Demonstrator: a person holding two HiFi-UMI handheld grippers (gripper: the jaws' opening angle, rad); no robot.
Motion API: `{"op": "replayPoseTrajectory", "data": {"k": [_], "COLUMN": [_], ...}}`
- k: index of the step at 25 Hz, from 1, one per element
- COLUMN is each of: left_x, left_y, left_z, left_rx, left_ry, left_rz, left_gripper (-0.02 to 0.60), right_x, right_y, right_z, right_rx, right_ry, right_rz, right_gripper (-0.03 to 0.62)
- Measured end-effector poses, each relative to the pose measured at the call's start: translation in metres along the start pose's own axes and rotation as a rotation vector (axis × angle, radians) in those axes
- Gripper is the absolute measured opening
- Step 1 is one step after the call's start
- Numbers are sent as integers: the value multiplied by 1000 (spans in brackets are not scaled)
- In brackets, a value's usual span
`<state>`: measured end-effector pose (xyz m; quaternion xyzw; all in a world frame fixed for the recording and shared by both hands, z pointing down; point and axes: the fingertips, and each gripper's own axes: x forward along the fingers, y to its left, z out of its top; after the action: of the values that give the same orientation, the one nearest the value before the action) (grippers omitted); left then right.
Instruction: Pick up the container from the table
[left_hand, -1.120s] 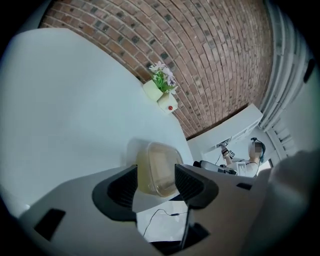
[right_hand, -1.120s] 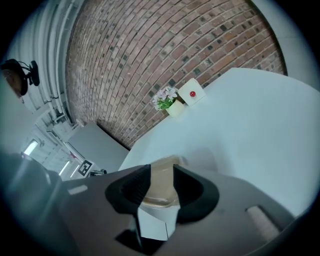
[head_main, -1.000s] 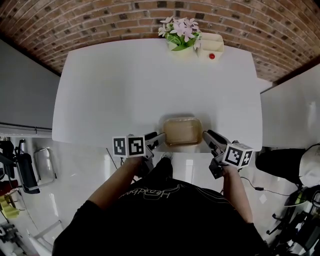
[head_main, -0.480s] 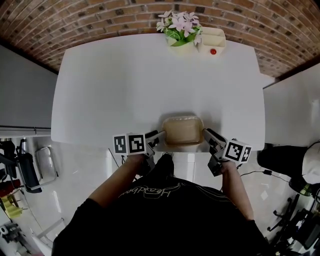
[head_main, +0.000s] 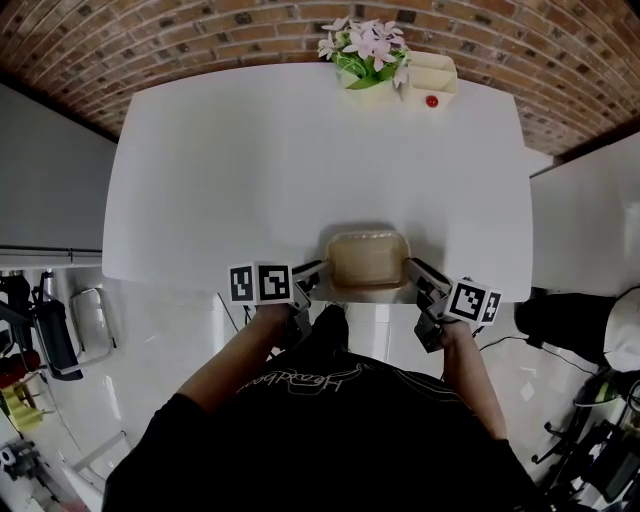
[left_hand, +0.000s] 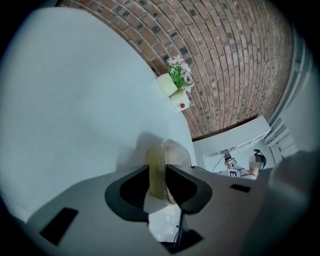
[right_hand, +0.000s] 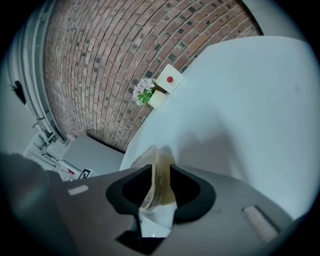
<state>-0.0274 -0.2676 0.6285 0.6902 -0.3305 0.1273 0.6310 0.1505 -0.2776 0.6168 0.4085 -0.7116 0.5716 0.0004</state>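
After just closing left tongs (head_main: 312, 276) and right tongs (head_main: 414, 268) onto end rims of the tan container (head_main: 367, 258), grips it on the counter (head_main: 250, 170), seemingly ready to lift.

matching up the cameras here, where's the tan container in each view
head view: container at the near edge of the table, just below centre
left gripper view: container low centre, edge-on
right gripper view: container low centre, edge-on
shared landmark: flowers at the table's far edge, in all three
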Motion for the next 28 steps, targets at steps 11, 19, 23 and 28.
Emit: {"op": "replayPoseTrajectory", "data": {"k": [11, 19, 23, 28], "left_x": [2, -6, -15, -30], "left_y": [-7, -11, -23, -34], "left_z": [0, -8, -13, -22], "left_rx": [-40, -37, 2, 13], "left_ry": [-17, -37, -53, -87], "left_rz": [-37, -42, -53, -64], "left_gripper": [52, 52, 52, 52], "right_x": [1, -11, -23, -37], "right_y": [3, 12, 21, 37], "right_z": [-4, -15, -16, -22], "right_rx": [36, 30, 0, -51], "right_ry": [-4, -4, -26, -44], "right_rz": [14, 26, 37, 57], "right_gripper": [51, 51, 51, 51]}}
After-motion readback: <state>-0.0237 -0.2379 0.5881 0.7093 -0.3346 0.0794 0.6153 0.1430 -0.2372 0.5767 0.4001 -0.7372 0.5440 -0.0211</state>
